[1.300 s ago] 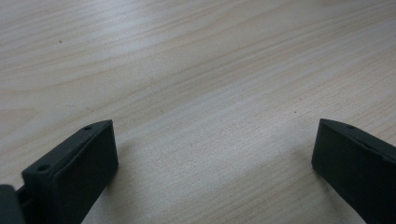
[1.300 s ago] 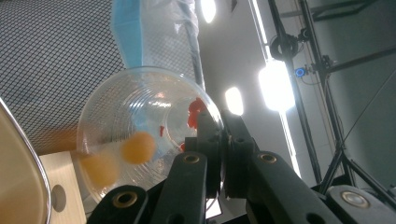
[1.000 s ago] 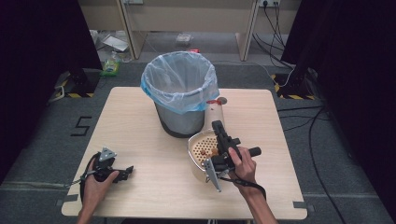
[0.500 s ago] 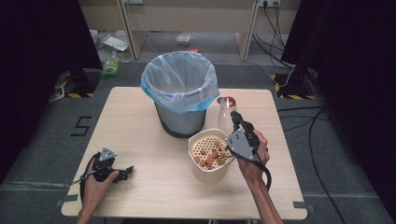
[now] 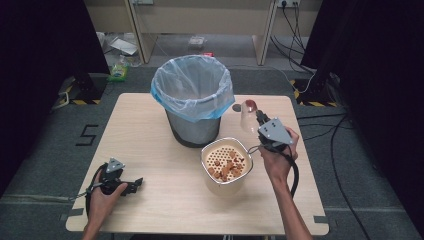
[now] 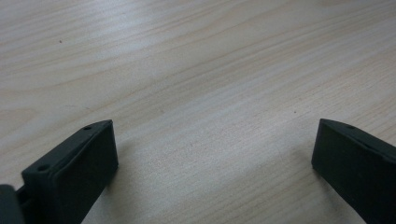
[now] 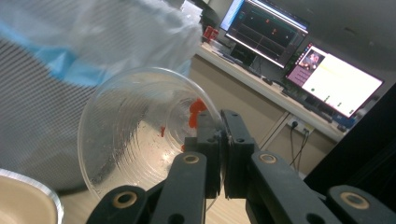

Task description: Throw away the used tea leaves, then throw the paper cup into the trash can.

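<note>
My right gripper (image 5: 261,120) is shut on the rim of a clear plastic cup (image 5: 248,115) with red traces inside; the cup (image 7: 140,126) lies tilted on its side, its mouth towards the camera in the right gripper view, with the jaws of the right gripper (image 7: 220,128) pinching its wall. It hangs right of the bin (image 5: 193,102) and beyond a cream strainer pot (image 5: 226,165) that holds brown scraps. My left gripper (image 5: 131,185) rests low at the table's near left, open, and in the left gripper view bare wood lies between its fingers (image 6: 74,172).
The grey bin with a blue-edged plastic liner (image 7: 70,42) stands at the table's (image 5: 150,150) middle back. A small dark disc (image 5: 236,107) lies beside the bin. Monitors (image 7: 336,79) glow on a desk beyond the table.
The right gripper lifted from over the strainer pot and moved back and right, carrying the clear cup up beside the bin. The left gripper stayed put.
</note>
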`<action>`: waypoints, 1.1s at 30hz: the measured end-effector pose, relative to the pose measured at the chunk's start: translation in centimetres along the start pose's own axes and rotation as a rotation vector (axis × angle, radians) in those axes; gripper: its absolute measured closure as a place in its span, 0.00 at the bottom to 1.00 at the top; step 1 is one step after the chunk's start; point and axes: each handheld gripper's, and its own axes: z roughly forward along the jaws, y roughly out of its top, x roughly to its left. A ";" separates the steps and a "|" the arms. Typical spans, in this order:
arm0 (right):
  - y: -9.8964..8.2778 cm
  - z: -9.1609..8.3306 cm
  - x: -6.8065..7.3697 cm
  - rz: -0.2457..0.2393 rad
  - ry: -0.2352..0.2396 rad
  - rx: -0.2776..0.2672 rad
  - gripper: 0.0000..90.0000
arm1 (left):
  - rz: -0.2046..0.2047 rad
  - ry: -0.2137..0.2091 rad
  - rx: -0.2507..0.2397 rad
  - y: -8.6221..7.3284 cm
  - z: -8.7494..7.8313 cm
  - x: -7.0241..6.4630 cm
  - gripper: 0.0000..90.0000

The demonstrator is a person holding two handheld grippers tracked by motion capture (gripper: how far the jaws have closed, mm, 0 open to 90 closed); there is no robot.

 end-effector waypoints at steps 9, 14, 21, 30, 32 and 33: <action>2.3 1.3 -3.2 0.072 0.007 0.028 0.97 | 0.000 0.000 -0.001 0.0 0.0 0.0 0.00; 3.4 1.9 -4.1 0.087 0.020 0.033 0.97 | 0.000 0.000 -0.001 0.0 0.0 0.0 0.00; 5.5 2.5 -4.9 0.079 0.021 0.025 0.97 | 0.000 0.000 0.000 0.0 0.0 0.0 0.00; 8.7 3.2 -5.4 0.063 0.020 -0.001 0.97 | 0.000 0.001 -0.001 0.0 0.0 0.0 0.00; 9.2 3.4 -5.4 0.058 0.025 -0.003 0.97 | 0.000 0.001 -0.001 0.0 0.0 0.0 0.00; 9.5 3.5 -5.3 0.051 0.023 -0.001 0.97 | 0.000 0.001 -0.001 0.0 0.0 0.0 0.00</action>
